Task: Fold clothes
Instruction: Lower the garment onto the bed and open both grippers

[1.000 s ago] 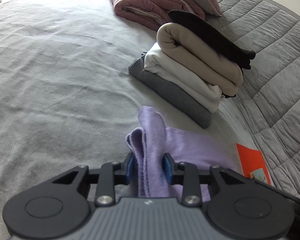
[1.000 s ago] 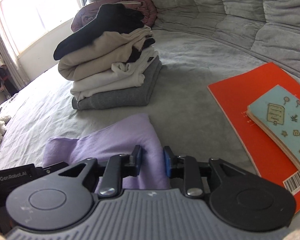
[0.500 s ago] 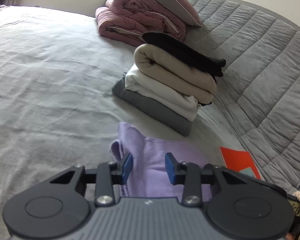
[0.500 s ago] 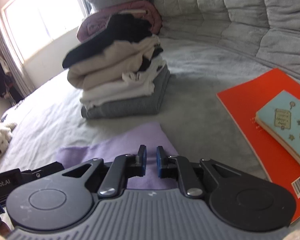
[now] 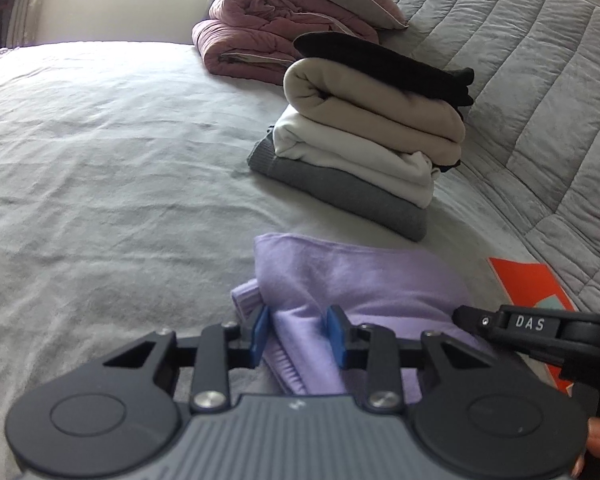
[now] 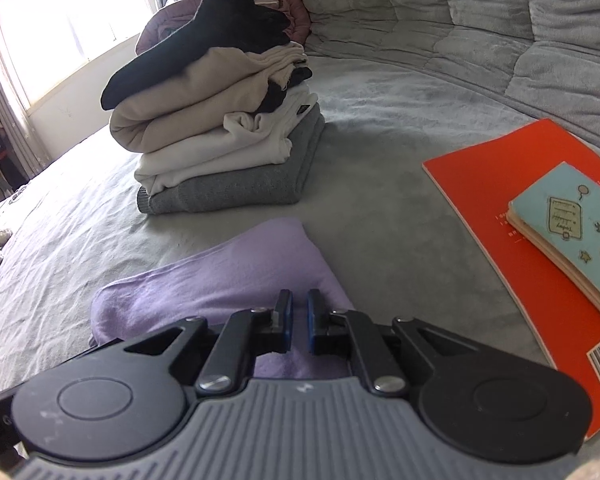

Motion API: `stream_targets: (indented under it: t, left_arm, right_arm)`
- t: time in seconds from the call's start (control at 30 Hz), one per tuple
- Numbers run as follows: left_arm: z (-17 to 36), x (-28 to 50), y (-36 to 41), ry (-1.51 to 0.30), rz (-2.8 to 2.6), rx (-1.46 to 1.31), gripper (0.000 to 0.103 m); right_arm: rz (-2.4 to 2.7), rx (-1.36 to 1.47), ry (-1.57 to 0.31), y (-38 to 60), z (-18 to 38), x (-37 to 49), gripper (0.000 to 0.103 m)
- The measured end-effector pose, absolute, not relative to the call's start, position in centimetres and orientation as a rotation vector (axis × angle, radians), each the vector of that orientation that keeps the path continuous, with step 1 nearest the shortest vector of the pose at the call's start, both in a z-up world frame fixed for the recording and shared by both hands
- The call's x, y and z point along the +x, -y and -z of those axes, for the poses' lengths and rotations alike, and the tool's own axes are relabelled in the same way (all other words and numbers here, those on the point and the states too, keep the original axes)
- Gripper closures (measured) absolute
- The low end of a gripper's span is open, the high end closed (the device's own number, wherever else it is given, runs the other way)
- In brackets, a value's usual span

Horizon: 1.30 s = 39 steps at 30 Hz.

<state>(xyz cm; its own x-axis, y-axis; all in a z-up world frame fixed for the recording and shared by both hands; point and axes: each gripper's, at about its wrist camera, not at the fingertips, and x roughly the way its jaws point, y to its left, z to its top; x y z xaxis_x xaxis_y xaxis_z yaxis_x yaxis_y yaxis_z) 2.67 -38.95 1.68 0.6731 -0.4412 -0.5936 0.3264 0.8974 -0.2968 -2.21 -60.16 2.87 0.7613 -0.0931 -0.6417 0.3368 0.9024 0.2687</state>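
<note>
Since 1 s ago left gripper (image 5: 296,334) let go: fingers now spread w/ soft lilac garment (image 5: 352,280) lying between. Right gripper (image 6: 296,322) fingers narrowed to a slim gap, nothing pinched, over the garment's rounded fold on wrinkled bed (image 6: 380,216). Folded stack (image 6: 224,136) ahead.

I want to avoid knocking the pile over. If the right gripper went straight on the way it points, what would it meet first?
Probably the folded lilac garment just ahead of the right gripper; farther on lies bare bedsheet, with the clothes stack off to the left, though depth is uncertain.
</note>
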Motion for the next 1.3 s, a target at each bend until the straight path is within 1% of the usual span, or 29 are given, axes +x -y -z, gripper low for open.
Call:
stream_targets:
  t: [0.07,0.1,0.23,0.4,0.67,0.9,1.3]
  left_arm:
    - [-1.7,2.6,39.1,-0.710,0.427,-0.160,0.070]
    - [-1.8,2.6,39.1,-0.711,0.424,-0.156,0.070]
    - [-2.7,1.9,38.8,-0.708,0.428,-0.152,0.070]
    - [-3.3,0.2,38.9,-0.680,0.475,-0.119,0.070]
    - [-2.2,-1.2,38.9,-0.695,0.492,-0.076,0.068]
    - [-1.9,-1.4,38.0,-0.713,0.499,-0.098,0.065]
    - [-2.2,-2.4,36.9,-0.731,0.513,-0.127,0.064]
  right_arm:
    - [0.241,0.384,-0.673,60.0,-3.2,-2.3,0.088]
    - [0.243,0.379,-0.674,59.8,-3.4,-2.5,0.083]
    - [0.245,0.365,-0.669,59.3,-4.2,-2.9,0.081]
    - [0.228,0.351,-0.682,58.5,-4.7,-3.1,0.081]
    - [0.225,0.331,-0.748,58.0,-4.3,-4.0,0.082]
    - [0.243,0.309,-0.778,57.8,-4.2,-5.3,0.082]
    - [0.262,0.274,-0.835,57.3,-3.9,-7.0,0.082]
